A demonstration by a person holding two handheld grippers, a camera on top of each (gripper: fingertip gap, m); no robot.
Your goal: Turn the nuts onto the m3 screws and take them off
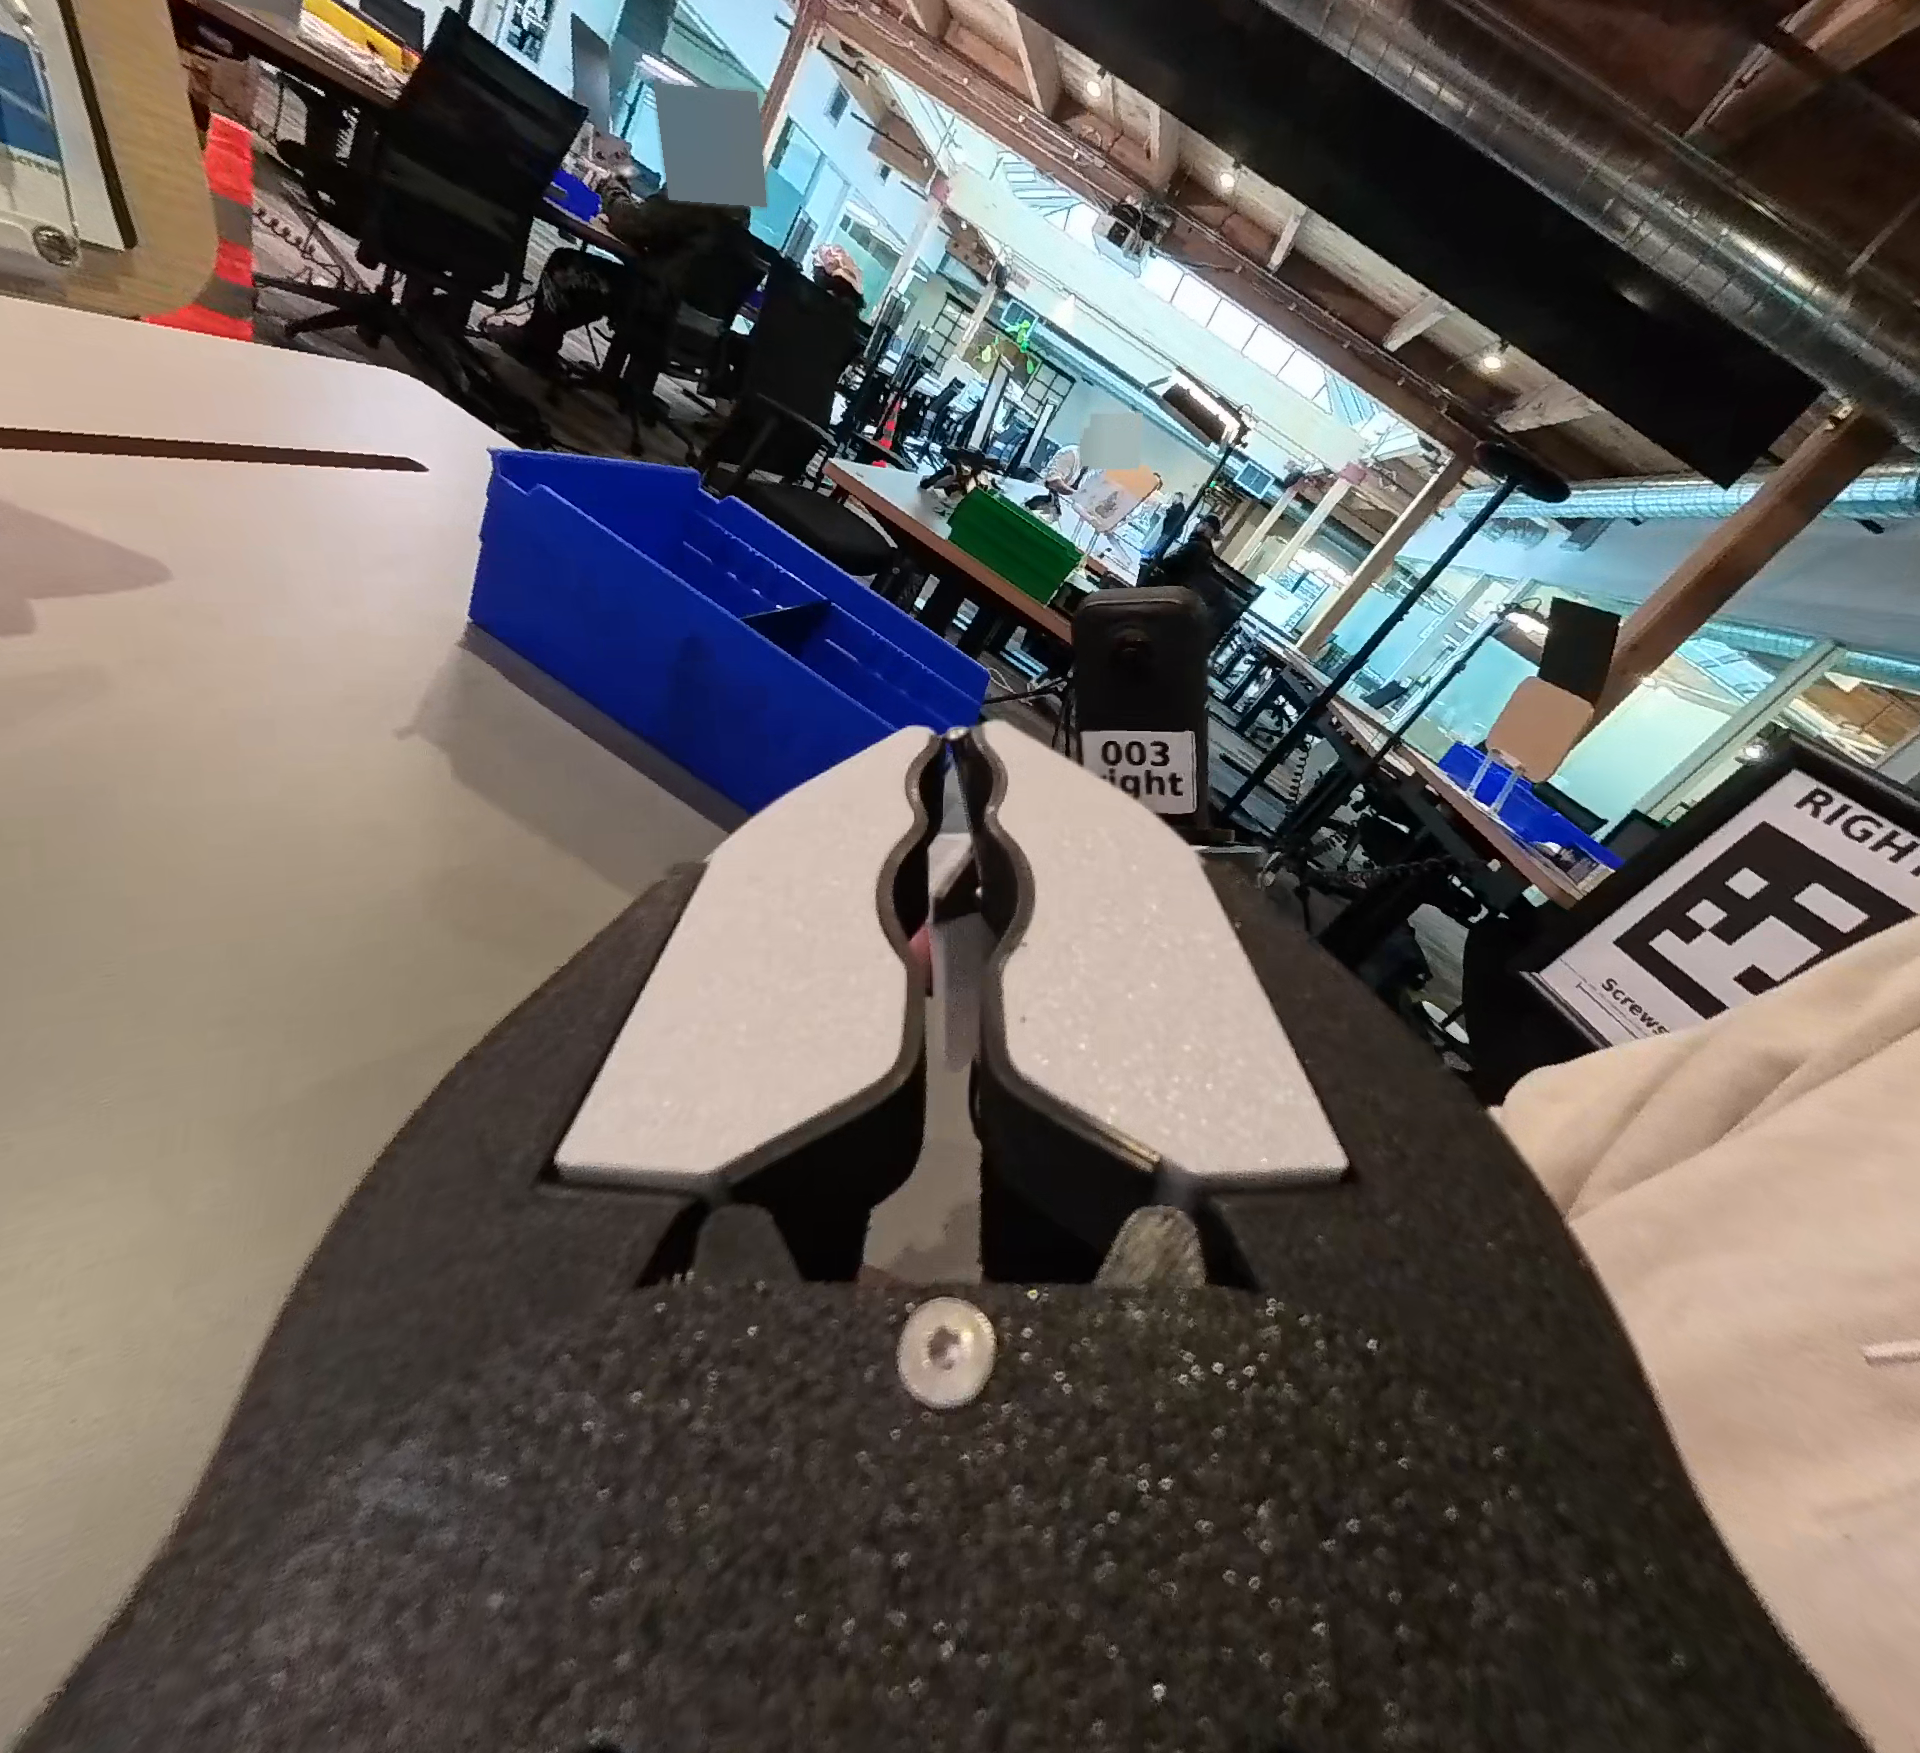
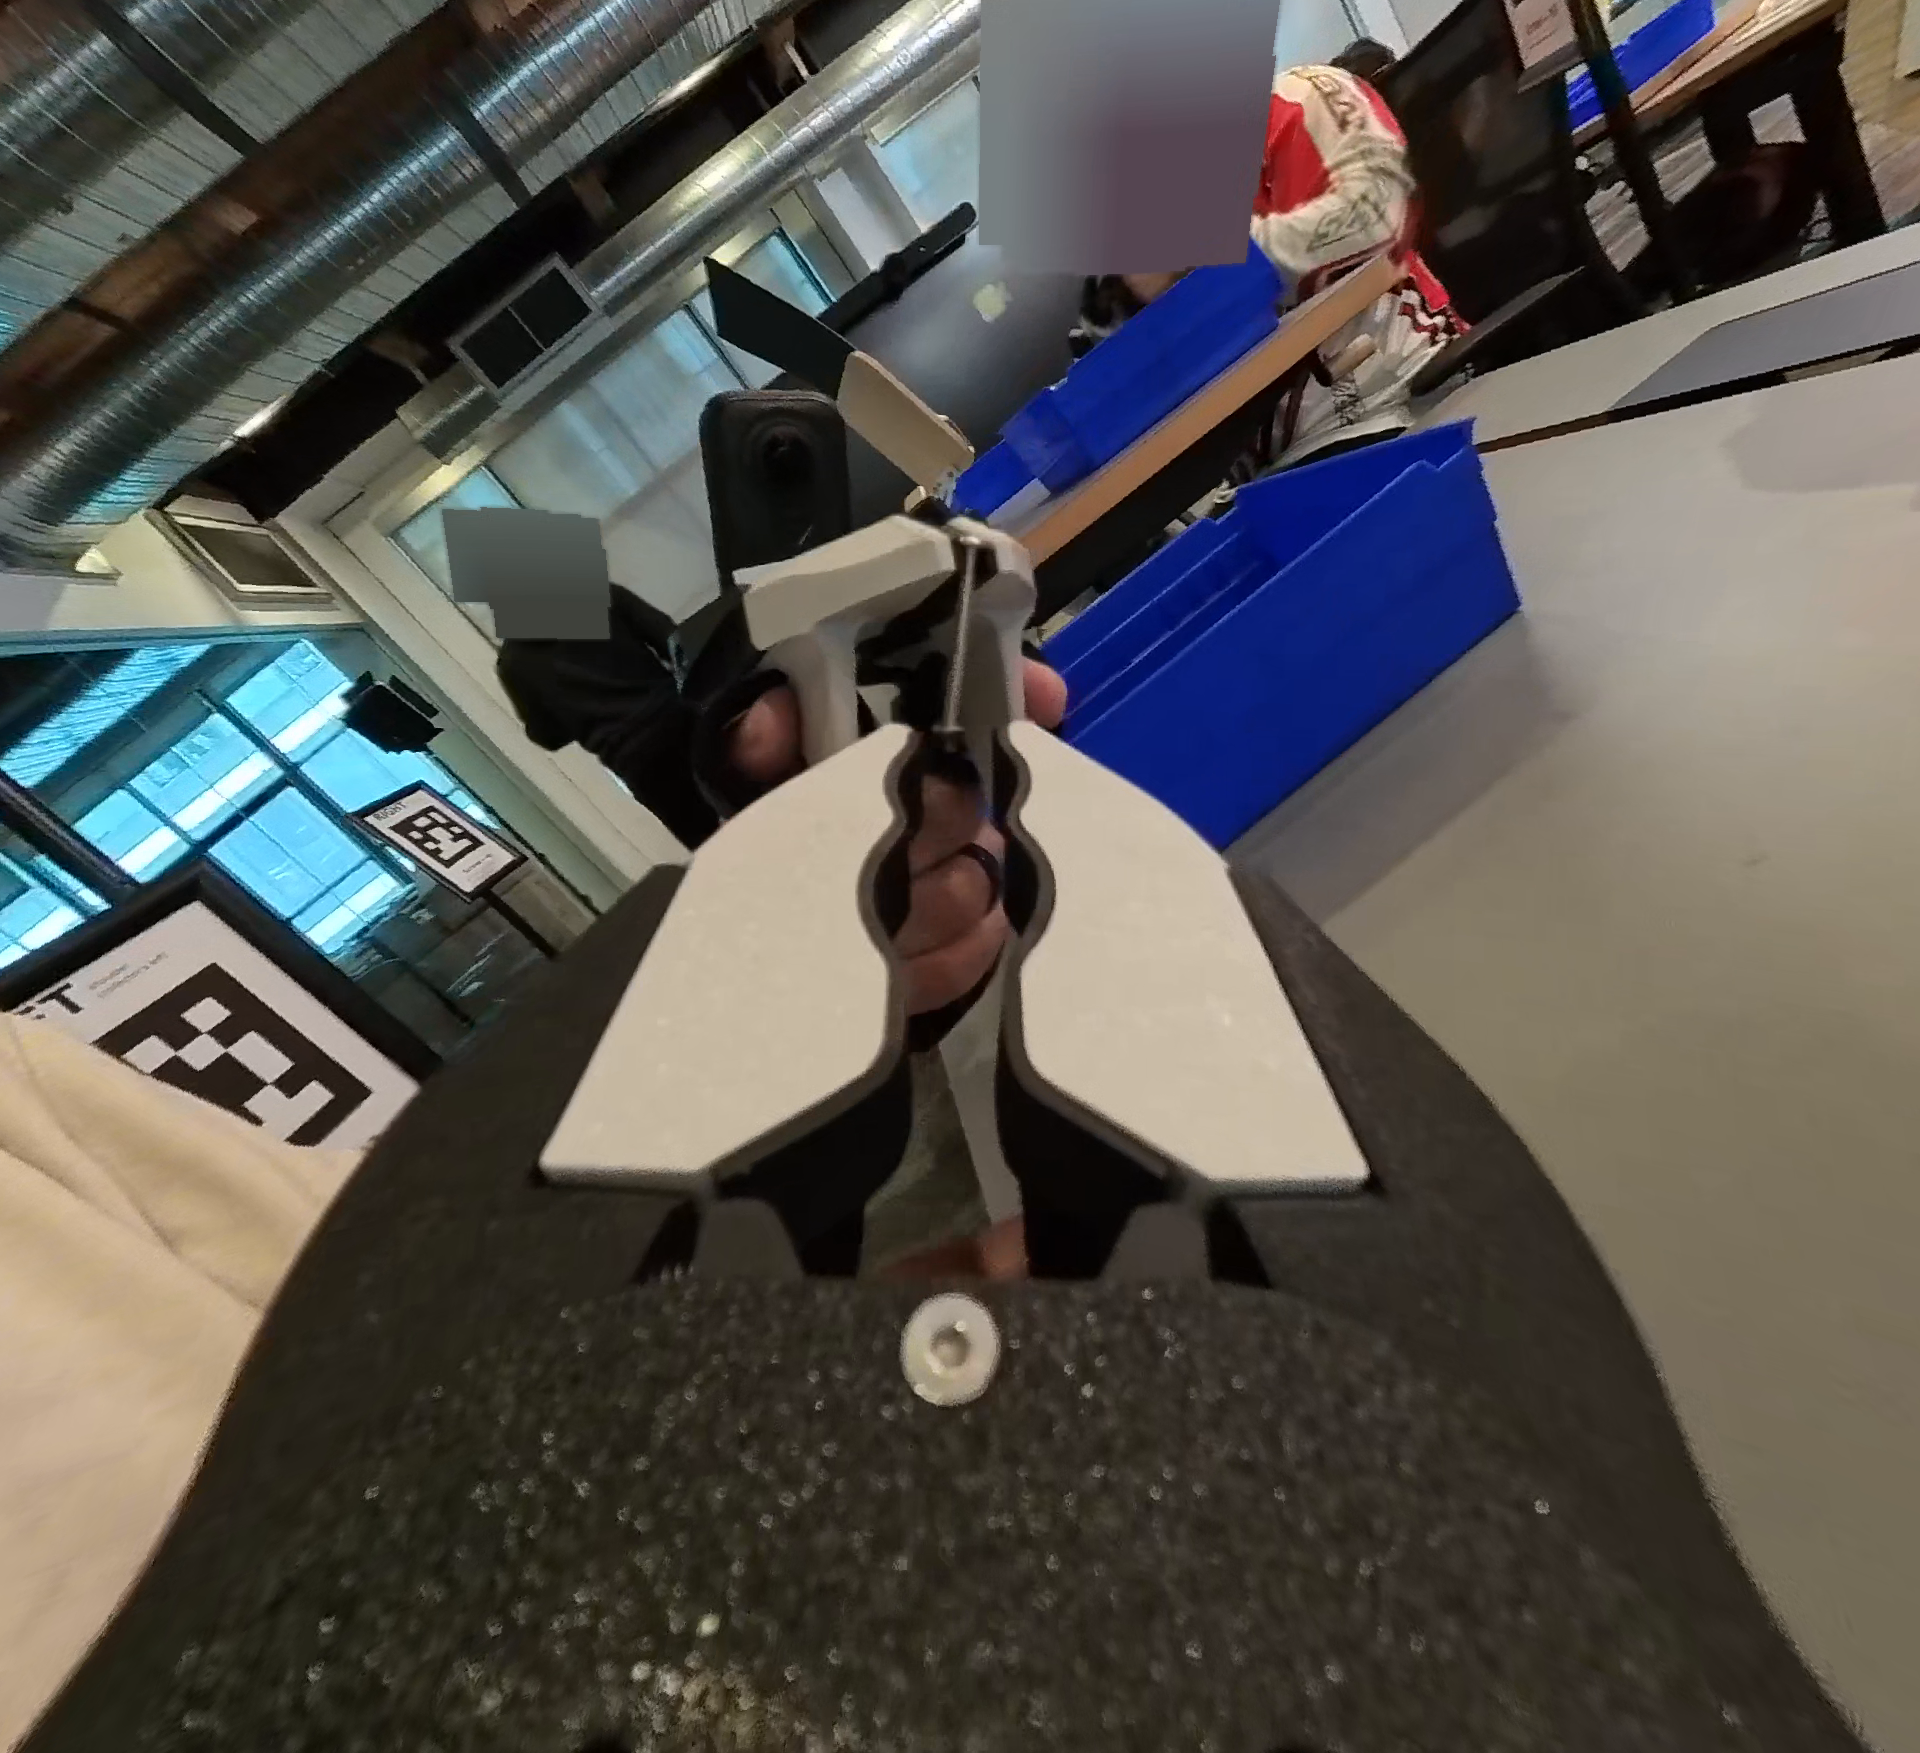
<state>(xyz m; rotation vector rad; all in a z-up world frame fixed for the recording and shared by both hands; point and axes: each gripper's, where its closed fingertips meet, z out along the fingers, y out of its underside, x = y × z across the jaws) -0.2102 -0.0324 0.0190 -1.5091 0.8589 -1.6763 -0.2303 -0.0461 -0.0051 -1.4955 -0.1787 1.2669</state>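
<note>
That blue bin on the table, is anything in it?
Cannot tell. The blue bin sits upright on the grey table, and only bare dividers show in the left wrist view; its floor is mostly hidden in both views.

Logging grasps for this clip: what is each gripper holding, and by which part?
A thin screw spans both grippers: left gripper pinches its far end, right gripper its near end.

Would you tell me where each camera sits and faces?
Left wrist view: on the left gripper, facing across the grey table toward a blue plastic bin; cream sleeve shows.
Right wrist view: on the right gripper, facing the left gripper pinching a thin metal screw; cream sleeve shows.
Shared: blue plastic bin, grey table.
</note>
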